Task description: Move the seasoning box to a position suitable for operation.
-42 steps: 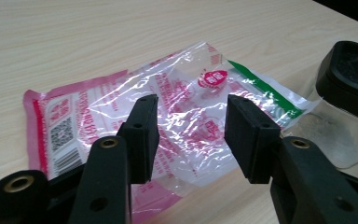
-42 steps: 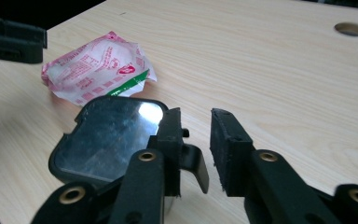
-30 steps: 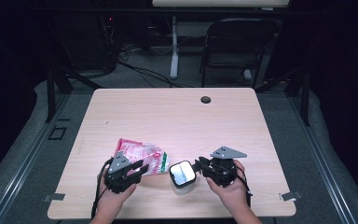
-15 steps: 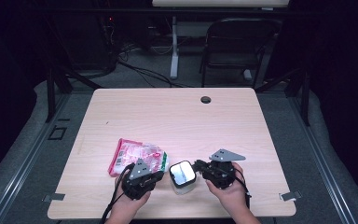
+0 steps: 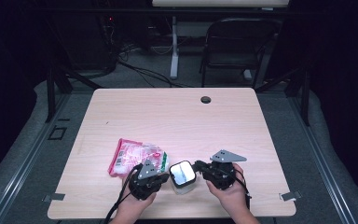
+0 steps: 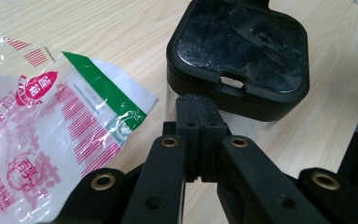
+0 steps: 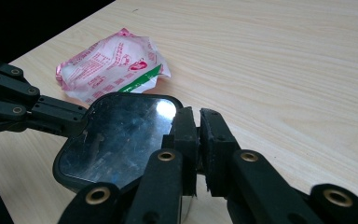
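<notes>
Black-lidded clear container (image 5: 182, 176); red, white, green packet (image 5: 135, 157)

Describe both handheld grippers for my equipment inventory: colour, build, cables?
Both the left gripper and right gripper are black, with linkage arms on brass-coloured pivots and blocky black fingers. Each carries a grey three-cornered plate. A black cable trails from the left.

One container (image 5: 182, 176); one packet (image 5: 135, 157)

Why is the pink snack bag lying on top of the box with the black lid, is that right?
Not quite. The pink snack bag lies on the table, beside the box with the black lid, not on top of it. The high view shows that.
</notes>
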`<state>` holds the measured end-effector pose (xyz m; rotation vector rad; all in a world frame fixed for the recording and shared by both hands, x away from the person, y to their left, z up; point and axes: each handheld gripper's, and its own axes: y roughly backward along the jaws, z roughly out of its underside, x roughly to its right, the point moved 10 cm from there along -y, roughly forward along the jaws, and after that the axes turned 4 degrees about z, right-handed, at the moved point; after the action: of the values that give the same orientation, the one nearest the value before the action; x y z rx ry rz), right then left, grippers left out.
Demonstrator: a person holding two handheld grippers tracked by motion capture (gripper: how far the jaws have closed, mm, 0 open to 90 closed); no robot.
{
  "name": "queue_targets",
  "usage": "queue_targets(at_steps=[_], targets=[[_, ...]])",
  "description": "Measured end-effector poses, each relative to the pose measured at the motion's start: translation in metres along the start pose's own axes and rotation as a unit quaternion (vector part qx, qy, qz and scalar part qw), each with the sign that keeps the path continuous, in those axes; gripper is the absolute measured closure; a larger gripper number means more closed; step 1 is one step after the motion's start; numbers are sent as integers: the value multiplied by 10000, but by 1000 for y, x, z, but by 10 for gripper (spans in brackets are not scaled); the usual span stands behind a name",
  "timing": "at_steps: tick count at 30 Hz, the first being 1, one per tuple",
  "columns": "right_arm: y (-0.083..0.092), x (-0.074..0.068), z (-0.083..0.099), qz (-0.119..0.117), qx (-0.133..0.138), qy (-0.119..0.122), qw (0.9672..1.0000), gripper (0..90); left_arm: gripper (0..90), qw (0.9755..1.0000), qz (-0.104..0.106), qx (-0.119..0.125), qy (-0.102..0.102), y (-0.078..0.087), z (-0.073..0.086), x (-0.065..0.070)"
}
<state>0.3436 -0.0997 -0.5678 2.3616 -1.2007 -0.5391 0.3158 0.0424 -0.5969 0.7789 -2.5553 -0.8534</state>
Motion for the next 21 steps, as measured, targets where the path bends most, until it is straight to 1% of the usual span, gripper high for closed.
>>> queue_targets(at_steps=[9, 10, 11, 13, 17, 19, 21], targets=[[0, 0, 0, -5, 7, 23, 10000, 856, 897, 10000, 38, -1, 7, 0, -1, 1], [0, 0, 0, -5, 9, 21, 10000, 857, 897, 10000, 20, 30, 2, 0, -1, 0], [0, 0, 0, -5, 11, 17, 10000, 857, 897, 10000, 46, 25, 26, 0, -2, 1], [0, 0, 0, -5, 20, 15, 10000, 858, 897, 10000, 28, 23, -18, 1, -3, 1], [0, 0, 0, 3, 26, 4, 10000, 859, 897, 10000, 8, 36, -7, 3, -4, 1], [0, 0, 1, -3, 29, -14, 10000, 860, 897, 10000, 33, 51, -43, 4, -6, 1], [1, 0, 1, -6, 17, -27, 10000, 860, 897, 10000, 11, 54, -62, 4, -7, 1]])
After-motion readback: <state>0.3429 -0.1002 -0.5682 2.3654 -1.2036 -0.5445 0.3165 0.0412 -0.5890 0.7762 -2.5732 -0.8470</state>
